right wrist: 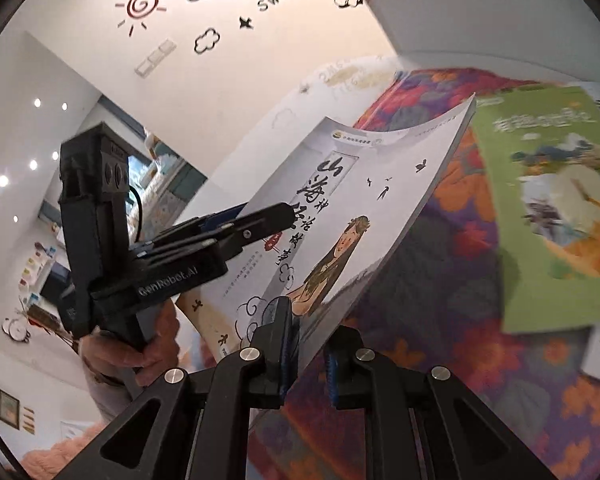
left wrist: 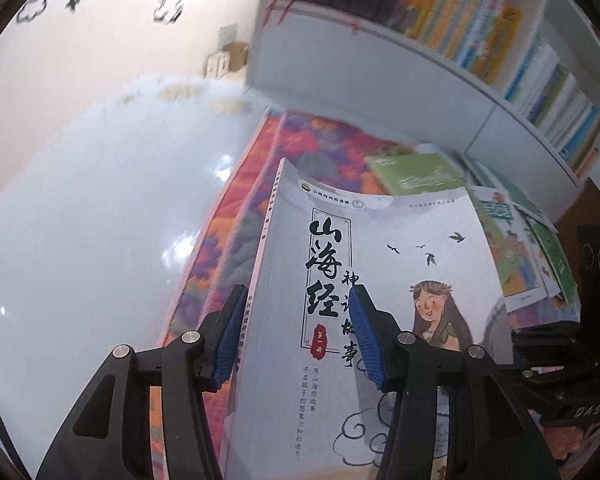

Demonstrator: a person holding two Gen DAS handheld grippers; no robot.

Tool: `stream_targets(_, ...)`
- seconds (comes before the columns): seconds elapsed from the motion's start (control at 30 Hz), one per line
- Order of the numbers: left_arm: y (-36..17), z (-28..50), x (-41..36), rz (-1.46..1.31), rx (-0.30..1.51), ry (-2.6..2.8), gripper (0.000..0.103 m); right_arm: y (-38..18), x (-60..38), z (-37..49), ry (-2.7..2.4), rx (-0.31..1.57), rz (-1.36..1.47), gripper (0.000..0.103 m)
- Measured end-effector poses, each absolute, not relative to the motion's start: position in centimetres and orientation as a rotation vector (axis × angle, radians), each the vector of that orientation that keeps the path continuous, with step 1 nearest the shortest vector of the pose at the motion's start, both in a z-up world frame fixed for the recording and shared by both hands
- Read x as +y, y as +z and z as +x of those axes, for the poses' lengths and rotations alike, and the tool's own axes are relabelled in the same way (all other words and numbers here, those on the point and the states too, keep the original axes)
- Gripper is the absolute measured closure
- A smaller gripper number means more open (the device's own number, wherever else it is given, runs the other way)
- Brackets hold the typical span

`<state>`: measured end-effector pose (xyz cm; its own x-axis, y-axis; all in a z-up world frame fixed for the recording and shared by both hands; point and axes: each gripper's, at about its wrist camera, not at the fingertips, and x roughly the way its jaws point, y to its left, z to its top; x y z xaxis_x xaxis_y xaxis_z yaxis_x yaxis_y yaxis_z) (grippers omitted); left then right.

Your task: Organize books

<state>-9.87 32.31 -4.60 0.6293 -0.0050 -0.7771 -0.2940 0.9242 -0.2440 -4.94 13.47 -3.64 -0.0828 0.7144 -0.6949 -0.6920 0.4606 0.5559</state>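
A white book [left wrist: 400,248] with black brush lettering and a drawn long-haired girl hangs tilted in the air over the mat. My left gripper [left wrist: 298,304] is shut on its spine side, one blue pad against the spine edge and the other on the cover. In the right wrist view the left gripper [right wrist: 260,216] clamps that same book [right wrist: 380,184] from the left, a hand [right wrist: 140,344] around its handle. My right gripper [right wrist: 306,354] is shut on the book's lower edge. A tan cover [right wrist: 204,312] shows just under the white book.
A floral mat [left wrist: 300,140] in orange and purple lies on the pale floor [left wrist: 100,200]. On it rest a green book [right wrist: 548,208] and several more books [left wrist: 516,248]. A white bookshelf [left wrist: 380,80] full of upright books [left wrist: 480,28] stands behind the mat.
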Motion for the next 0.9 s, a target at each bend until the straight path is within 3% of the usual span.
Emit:
stream_targets(0.27,-7.1,-9.1,32.3,-0.353,0.955,0.204,0.054,-7.3,14.4,-4.6,1.13,1.239,0.04,0.089)
stream_targets(0.7,-6.9,-9.0,31.8,-0.254,0.958,0.321,0.052,-8.3,15.0,-5.1,1.131,1.267,0.069,0.087)
stream_targets(0.8,-5.9,-9.3,31.3,-0.206,0.942,0.39,0.043,-8.4,14.8,-4.6,1.1,1.302,0.087,0.075)
stream_targets(0.9,-4.4,-9.6,30.0,-0.17,0.898,0.416,0.04,-7.3,14.4,-4.9,1.107,1.315,0.06,0.053)
